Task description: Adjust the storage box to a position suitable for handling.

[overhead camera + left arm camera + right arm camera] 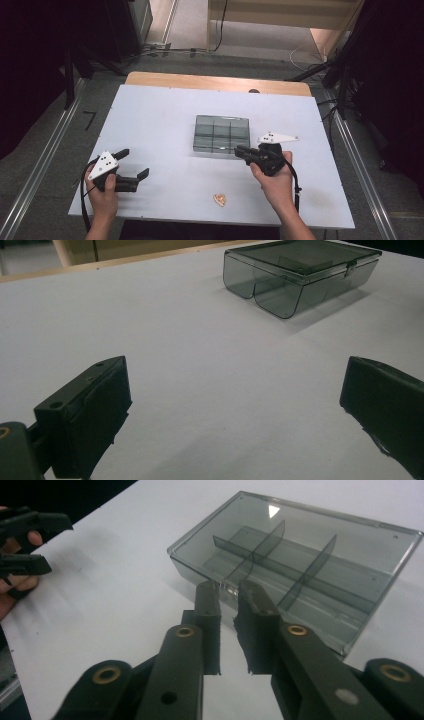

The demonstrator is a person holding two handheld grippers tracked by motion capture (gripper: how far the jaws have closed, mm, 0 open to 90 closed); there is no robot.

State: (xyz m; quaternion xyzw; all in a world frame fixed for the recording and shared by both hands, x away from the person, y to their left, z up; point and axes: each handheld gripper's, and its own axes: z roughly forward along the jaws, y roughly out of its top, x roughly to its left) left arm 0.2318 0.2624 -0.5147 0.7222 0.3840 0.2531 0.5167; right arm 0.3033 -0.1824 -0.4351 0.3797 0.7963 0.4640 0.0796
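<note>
A smoky see-through box [220, 134] with inner dividers lies shut at the middle of the white table [160, 120]. My right gripper [241, 150] is at the box's [310, 565] front wall. Its jaws stand a narrow gap apart, and the tips [227, 591] reach the spot where the small latch [350, 269] sits. I cannot tell whether they touch the latch. My left gripper [134, 163] rests low at the table's front left, far from the box [300, 275]. Its jaws [235, 400] are wide apart with bare table between them.
A small tan object [220, 199] lies near the front edge, between my two hands. The left hand's gripper [25, 540] appears at the far left in the right gripper view. A wooden strip [215, 82] borders the table's far side.
</note>
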